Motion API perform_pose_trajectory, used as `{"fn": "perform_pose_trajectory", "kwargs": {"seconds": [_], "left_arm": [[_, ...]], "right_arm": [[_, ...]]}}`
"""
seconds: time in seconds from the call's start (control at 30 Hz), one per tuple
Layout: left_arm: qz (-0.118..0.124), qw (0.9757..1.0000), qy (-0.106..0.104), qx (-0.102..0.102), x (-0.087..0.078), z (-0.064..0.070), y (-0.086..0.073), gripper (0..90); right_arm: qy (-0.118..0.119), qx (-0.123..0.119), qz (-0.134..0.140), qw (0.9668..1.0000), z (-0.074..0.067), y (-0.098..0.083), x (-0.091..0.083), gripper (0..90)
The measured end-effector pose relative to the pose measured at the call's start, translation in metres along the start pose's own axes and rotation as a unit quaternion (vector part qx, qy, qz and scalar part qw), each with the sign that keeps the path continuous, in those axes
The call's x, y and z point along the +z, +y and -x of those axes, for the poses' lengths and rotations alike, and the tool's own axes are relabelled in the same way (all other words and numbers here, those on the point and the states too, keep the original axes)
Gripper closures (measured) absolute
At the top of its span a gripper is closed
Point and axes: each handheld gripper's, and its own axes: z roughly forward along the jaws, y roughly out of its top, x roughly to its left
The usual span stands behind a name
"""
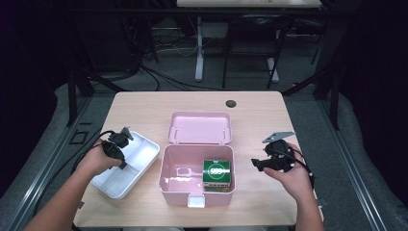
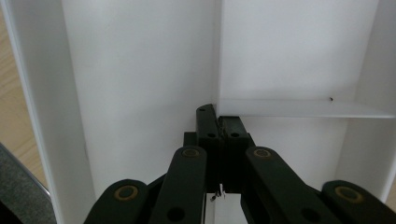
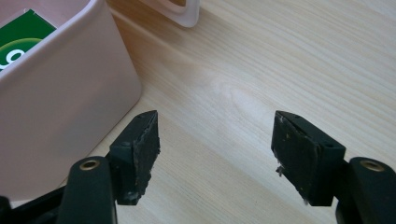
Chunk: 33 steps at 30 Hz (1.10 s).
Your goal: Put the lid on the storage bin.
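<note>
Two grippers | left gripper (image 1: 121, 144) jaws pressed together on the white tray's (image 1: 144, 159) thin divider (image 2: 299, 108), likely to lift it toward the pink box (image 1: 166, 180) | right gripper (image 3: 215, 149) jaws apart over bare table (image 3: 280, 60), waiting beside the box

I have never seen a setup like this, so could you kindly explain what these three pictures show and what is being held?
A person sits at a wooden table with hand-held tongs in each hand. The high view looks down from above; the other two come from cameras riding on each tool. On the table lie a white divided tray, an open pink box with its lid behind, and a green carton inside the box. The left tongs are shut on the tray's thin divider wall. The right tongs are open above bare wood beside the box, holding nothing.
</note>
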Motion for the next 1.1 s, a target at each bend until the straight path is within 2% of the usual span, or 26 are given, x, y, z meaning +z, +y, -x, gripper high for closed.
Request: {"fn": "perform_pose_trajectory", "kwargs": {"seconds": [0.43,0.93,1.1], "left_arm": [[0.011,0.9999,0.006,0.012,-0.042,0.004,-0.001,89.4],[0.019,0.9992,0.019,0.03,-0.073,0.01,0.0,89.4],[0.013,0.9978,0.027,0.058,-0.081,0.014,0.002,89.4]], "right_arm": [[-0.001,0.002,0.001,1.0,0.001,-0.001,0.0,32.0],[0.002,0.003,0.0,1.0,0.001,-0.001,0.001,32.1],[0.002,0.005,-0.002,1.0,0.001,-0.001,0.001,32.0]]}}
